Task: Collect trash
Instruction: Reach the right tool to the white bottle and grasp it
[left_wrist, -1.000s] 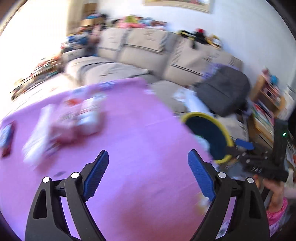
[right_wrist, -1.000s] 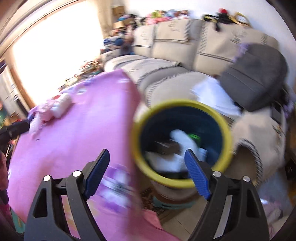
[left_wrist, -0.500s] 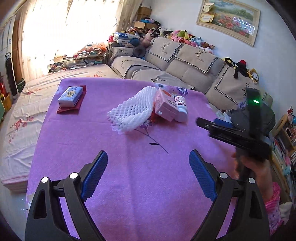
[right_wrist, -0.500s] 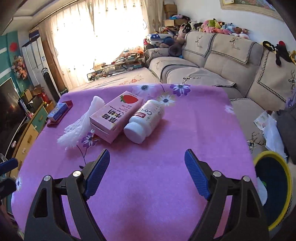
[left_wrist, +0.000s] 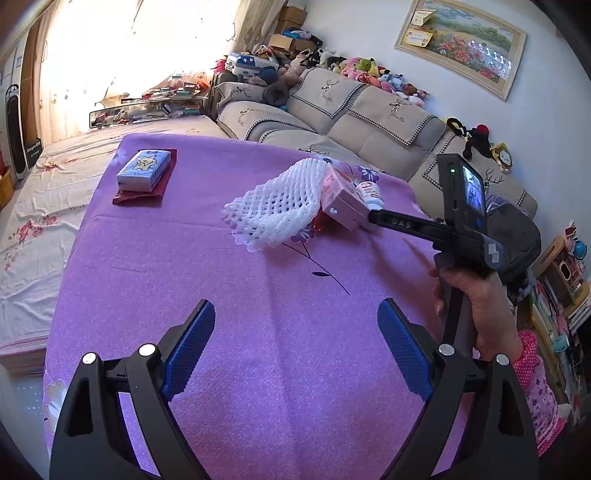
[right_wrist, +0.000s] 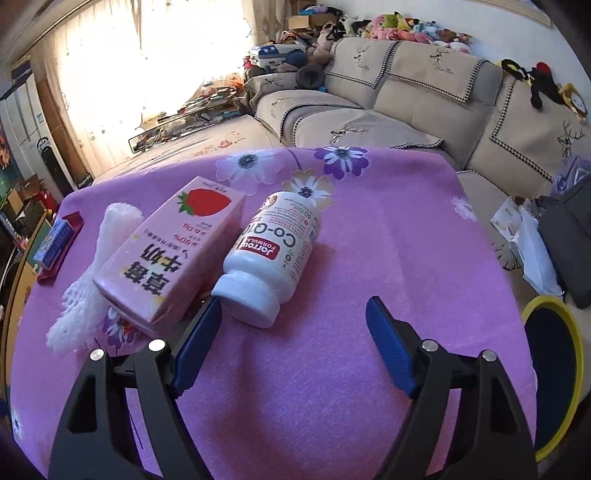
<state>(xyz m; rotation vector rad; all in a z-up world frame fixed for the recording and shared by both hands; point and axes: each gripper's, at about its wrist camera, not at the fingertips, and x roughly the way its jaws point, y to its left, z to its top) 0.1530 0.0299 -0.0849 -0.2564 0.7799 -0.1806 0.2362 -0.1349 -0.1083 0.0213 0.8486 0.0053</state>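
Reaching for the white bottle (right_wrist: 273, 258) just ahead, we carry both grippers, right (right_wrist: 293, 345) and left (left_wrist: 295, 347), apart and empty; next, probably straddle its cap.

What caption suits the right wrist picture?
Open right tool nears a white bottle lying beside a pink carton on purple cloth.

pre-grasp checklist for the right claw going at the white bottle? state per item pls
1. Right claw open, nothing between its pads: ok.
2. White bottle lying on its side, cap toward the claw: ok.
3. Bottle centred between the pads: not ok, it sits by the left pad.
4. Pink carton clear of the bottle: cannot tell, they lie very close.
5. Yellow-rimmed bin in view at the table's right edge: ok.
6. Left claw open, away from the pile: ok.
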